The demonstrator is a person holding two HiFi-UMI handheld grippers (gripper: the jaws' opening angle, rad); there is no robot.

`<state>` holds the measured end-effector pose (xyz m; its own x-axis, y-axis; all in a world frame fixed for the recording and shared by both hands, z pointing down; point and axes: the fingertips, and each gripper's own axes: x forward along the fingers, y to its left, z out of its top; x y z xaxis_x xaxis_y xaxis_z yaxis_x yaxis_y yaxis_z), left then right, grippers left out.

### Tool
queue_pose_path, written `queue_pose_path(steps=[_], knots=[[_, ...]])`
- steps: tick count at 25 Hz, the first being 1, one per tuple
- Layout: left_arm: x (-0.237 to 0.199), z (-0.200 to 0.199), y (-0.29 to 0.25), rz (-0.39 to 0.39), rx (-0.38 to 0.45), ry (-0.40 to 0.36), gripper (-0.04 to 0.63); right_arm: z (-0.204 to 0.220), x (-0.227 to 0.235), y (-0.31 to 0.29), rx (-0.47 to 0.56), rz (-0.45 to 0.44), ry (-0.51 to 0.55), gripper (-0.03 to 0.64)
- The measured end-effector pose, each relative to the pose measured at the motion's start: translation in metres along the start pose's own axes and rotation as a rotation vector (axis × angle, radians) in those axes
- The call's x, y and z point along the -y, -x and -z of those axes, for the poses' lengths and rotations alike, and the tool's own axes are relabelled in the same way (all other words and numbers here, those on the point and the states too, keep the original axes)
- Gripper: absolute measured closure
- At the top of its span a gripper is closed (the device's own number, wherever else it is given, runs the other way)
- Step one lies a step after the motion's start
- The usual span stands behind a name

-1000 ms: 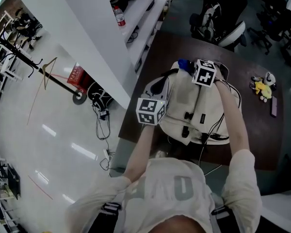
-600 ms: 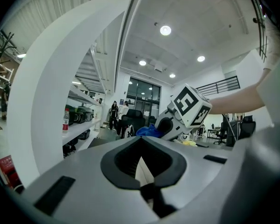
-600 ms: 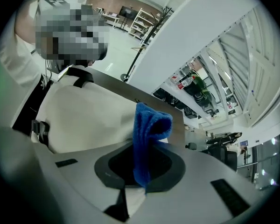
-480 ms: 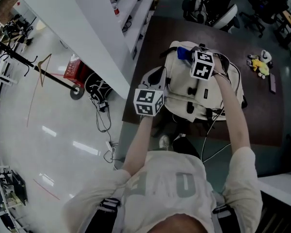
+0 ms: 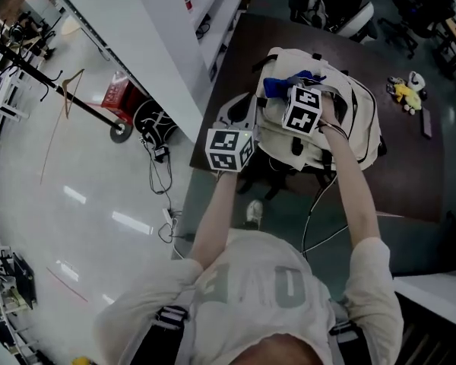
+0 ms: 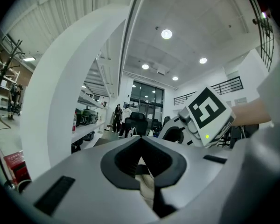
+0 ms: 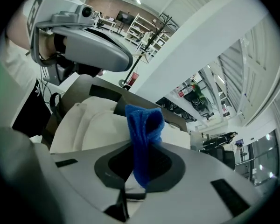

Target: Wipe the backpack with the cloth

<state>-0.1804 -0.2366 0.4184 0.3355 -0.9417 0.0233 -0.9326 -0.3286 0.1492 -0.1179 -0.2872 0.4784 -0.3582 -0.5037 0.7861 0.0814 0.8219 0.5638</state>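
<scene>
Backpack (image 5: 342, 120): cream, lying flat on the dark counter (image 5: 410, 173) at its near-left corner, straps and cords trailing off the near edge. Placement suits wiping, with the broad face up and both arms able to reach it.

Left hand-held gripper (image 6: 144, 183): jaws together, pinching a fold of pale fabric (image 6: 147, 186) with a dark strip beside it. The head view puts this gripper at the backpack's left edge by a black-trimmed strap, so the fabric is likely part of the bag. Probable purpose is anchoring the backpack so it doesn't slide under the wipe.

Right hand-held gripper (image 7: 139, 169): jaws clamped on the blue cloth (image 7: 144, 134). A bunched loop of cloth sticks out past the tips, leaving enough free material to drag across the surface. In the head view the cloth shows as a blue wad on the top-left part of the backpack, ahead of the gripper's marker cube. It looks to be touching or just over the bag. Contact can't be confirmed.

Judgement: wipe under way or about to start at the upper-left area, and most of the face is not yet covered.

Elsewhere: small yellow plush toy (image 5: 405, 93) on the counter, well apart to the right.
</scene>
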Motion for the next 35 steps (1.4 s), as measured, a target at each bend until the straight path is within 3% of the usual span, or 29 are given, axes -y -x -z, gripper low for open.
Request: queue_pose_path(steps=[6, 19, 35], knots=[[0.025, 0.013, 0.042, 0.011, -0.035, -0.022, 0.592, -0.010, -0.039, 0.016, 0.013, 0.062, -0.063, 0.575], [0.040, 0.027, 0.099, 0.016, -0.062, -0.017, 0.592, -0.021, -0.141, 0.011, 0.004, -0.020, -0.118, 0.575], [0.073, 0.045, 0.123, 0.058, -0.084, -0.028, 0.592, -0.024, -0.175, 0.034, 0.059, -0.009, -0.158, 0.575]])
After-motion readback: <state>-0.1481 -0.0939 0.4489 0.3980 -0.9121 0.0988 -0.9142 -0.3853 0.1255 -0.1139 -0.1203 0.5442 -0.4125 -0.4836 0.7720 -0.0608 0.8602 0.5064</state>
